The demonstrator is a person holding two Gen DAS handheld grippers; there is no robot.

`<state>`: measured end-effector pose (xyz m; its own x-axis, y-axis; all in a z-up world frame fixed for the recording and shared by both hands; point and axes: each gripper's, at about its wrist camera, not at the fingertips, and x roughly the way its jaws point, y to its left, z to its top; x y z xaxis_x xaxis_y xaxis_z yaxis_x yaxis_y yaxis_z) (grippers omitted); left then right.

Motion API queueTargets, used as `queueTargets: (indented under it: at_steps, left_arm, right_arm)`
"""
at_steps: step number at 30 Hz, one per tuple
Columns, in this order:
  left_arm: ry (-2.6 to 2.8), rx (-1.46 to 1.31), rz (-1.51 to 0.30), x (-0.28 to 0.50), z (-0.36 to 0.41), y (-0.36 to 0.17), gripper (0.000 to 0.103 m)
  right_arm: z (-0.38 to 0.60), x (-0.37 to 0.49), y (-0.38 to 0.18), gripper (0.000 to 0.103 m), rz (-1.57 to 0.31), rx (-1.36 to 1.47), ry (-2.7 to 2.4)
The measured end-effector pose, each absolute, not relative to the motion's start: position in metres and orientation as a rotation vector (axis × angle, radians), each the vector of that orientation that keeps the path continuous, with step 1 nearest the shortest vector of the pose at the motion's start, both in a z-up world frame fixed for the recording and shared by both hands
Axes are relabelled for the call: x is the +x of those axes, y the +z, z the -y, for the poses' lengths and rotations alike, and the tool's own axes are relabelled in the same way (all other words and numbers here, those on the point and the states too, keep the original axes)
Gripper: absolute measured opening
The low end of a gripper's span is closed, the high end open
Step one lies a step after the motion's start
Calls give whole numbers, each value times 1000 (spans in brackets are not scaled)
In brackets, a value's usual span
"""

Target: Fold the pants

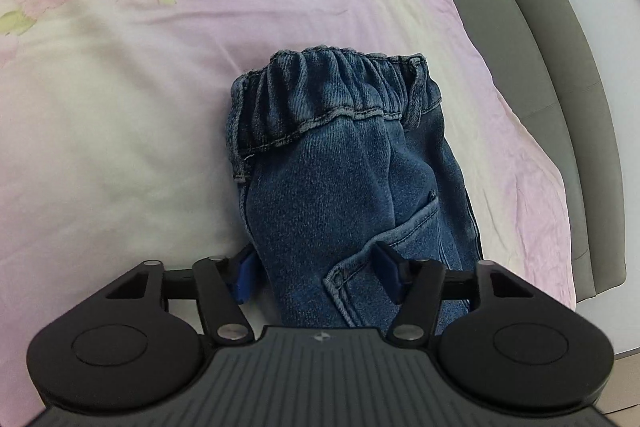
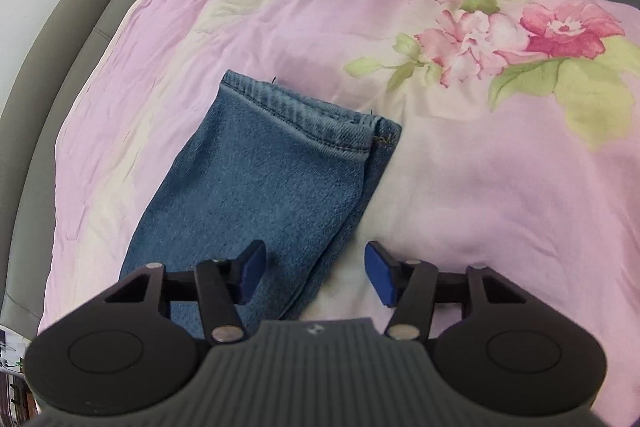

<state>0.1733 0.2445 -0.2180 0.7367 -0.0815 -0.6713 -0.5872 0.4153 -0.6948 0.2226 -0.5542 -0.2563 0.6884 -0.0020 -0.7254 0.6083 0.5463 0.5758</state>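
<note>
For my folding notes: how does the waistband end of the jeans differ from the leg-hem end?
The waistband is gathered, elastic and puffy; the leg hem is flat and stitched straight. The waistband end shows a pocket; the hem end is plain. Both are blue denim lying on the floral bedcover.

The blue denim pants [image 1: 344, 167] vanish under the black left gripper [image 1: 316, 275] body in the left wrist view, so their legs go unseen there. In the right wrist view the black right gripper [image 2: 316, 277] body hides their waist end. Whether either gripper's blue pads actually pinch the denim is perhaps undecidable.
</note>
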Motion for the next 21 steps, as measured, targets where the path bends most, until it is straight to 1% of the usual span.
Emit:
queueTargets:
  at_steps: [2,4,5,6,7,10,11,15,17,19,21]
  left_arm:
    - [358,-1105,-721,177,-246,-215,58]
    - [364,-1084,-736,180,-247,-206,52]
    - [362,-1067,-739,181,-247,-199,49]
    - [358,-1047,-738,182,-247,-191,47]
    - [346,-1024,-730,184,-247,-181,44]
    - [296,-950,-730,192,-246,-147,40]
    - [294,-930,-745,196,-244,-136,39]
    - [275,-849,-742,195,-238,-95,37]
    - [277,-833,-725,180,-243,-77,37]
    - [283,-811,-721,163,-255,-64,37]
    - [304,-770,-732,141,-268,-60,36]
  right_arm:
    - [561,228,-265,36,-720,968,-407]
    - [563,235,-265,31,-725,974,-418]
    - [564,239,-261,27,-734,966,-427]
    - [564,243,-255,23,-740,953,-434]
    - [565,246,-246,16,-729,943,-431]
    - [564,253,-209,10,-692,907,-399]
    - [561,256,-195,7,-678,881,-387]
    - [546,256,-135,6,-630,800,-340]
    - [540,248,-112,6,-605,779,-317]
    - [537,231,-97,6,-600,766,-299]
    - [536,208,-96,6,-627,767,-274]
